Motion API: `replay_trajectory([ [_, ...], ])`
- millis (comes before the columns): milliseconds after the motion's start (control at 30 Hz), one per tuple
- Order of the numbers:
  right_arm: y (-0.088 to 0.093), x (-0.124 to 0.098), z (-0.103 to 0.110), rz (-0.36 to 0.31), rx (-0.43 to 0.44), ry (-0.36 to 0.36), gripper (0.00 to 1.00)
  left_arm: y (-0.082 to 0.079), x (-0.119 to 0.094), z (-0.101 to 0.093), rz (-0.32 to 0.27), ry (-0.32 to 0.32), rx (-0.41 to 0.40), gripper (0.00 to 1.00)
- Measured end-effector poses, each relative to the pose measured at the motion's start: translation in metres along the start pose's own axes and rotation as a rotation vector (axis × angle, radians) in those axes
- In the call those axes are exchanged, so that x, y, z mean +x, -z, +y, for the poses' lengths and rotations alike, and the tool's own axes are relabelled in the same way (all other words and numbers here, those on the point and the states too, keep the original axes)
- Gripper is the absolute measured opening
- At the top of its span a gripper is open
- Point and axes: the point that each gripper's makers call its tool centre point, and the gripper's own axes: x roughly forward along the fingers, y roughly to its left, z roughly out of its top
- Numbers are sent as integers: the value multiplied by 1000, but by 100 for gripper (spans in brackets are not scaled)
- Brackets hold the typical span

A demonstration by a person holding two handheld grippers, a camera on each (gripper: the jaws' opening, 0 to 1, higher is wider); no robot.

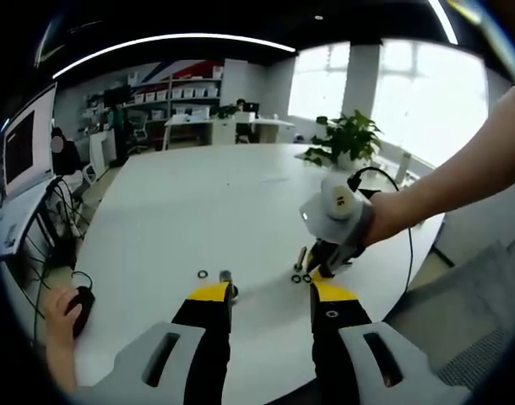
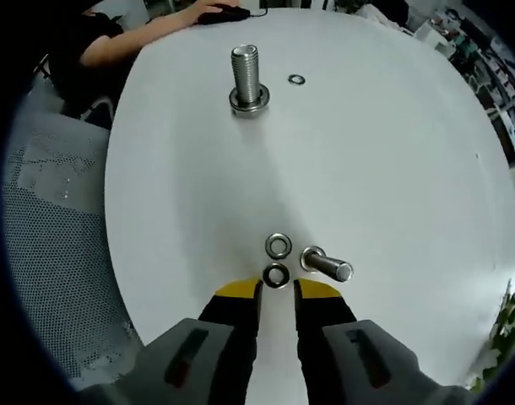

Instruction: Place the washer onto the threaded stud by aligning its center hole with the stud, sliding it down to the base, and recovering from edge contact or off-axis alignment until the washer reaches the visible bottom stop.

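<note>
Right gripper [image 2: 277, 291] low over white table [image 2: 393, 169], jaws parted by narrow gap, nothing held. Washer [image 2: 276, 274] on table just ahead of tips, second washer [image 2: 279, 245] touching beyond; lying bolt [image 2: 327, 264] beside. Upright threaded stud [image 2: 248, 78] well apart. Left gripper [image 1: 272, 293] jaws wide apart, empty.

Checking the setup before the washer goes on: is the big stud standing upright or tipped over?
Upright. In the right gripper view the stud stands on its wide base on the table, threads pointing up.
</note>
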Motion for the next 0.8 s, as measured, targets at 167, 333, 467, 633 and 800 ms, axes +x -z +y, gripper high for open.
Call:
replay_trajectory([
  [167, -1, 1, 0, -4, 41, 3, 19, 0, 0, 0, 1, -2, 2, 35],
  [333, -4, 2, 1, -19, 51, 15, 19, 1, 0, 1, 3, -7, 4, 35],
  [467, -5, 3, 1, -11, 47, 15, 18, 1, 0, 1, 3, -9, 4, 35],
  [633, -6, 4, 6, 20, -12, 20, 15, 2, 0, 2, 8, -12, 7, 35],
  [800, -6, 3, 5, 26, -20, 28, 15, 2, -1, 3, 6, -16, 8, 35],
])
